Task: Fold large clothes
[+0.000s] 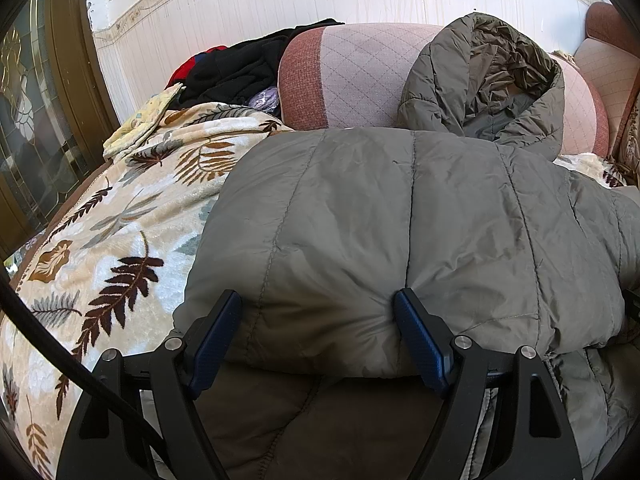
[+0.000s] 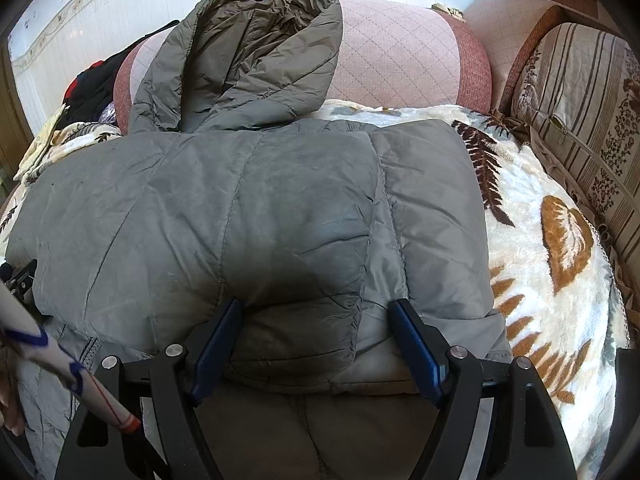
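A grey quilted hooded jacket lies folded on a leaf-patterned blanket; its hood rests against the sofa back. My left gripper is open, its jaws wide apart around the jacket's folded near edge. In the right wrist view the same jacket fills the middle, with the hood behind it. My right gripper is open, its jaws spread around the folded near edge.
A pink quilted sofa back runs behind. A pile of dark clothes sits at the far left. A striped floral cushion stands at the right. A wooden glass door is at the left.
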A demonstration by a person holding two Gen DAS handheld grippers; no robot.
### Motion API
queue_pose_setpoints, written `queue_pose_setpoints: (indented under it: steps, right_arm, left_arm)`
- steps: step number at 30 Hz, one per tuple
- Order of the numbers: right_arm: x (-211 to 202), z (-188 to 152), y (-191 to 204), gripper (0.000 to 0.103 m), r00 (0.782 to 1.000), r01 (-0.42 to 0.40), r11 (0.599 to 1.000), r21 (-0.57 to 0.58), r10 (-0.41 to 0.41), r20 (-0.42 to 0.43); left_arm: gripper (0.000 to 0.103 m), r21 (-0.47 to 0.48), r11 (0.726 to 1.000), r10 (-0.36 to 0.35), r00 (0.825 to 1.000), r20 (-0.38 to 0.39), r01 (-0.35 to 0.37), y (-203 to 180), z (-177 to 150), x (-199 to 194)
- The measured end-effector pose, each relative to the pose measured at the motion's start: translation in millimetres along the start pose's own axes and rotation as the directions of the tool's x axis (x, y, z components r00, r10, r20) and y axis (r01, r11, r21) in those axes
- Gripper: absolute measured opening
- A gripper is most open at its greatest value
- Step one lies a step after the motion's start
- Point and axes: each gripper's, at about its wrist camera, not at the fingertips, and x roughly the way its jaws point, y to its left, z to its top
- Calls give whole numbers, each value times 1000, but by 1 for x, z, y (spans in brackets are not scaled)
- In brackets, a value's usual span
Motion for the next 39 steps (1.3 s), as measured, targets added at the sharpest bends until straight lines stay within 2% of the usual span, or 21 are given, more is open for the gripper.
queue_pose_setpoints:
  steps: [39]
  right_arm:
    - [-1, 0, 0, 82, 1000, 2, 1000, 0, -2, -5]
  left_arm:
    - [79, 11, 1000, 17, 1000, 11, -17, -1, 0, -3]
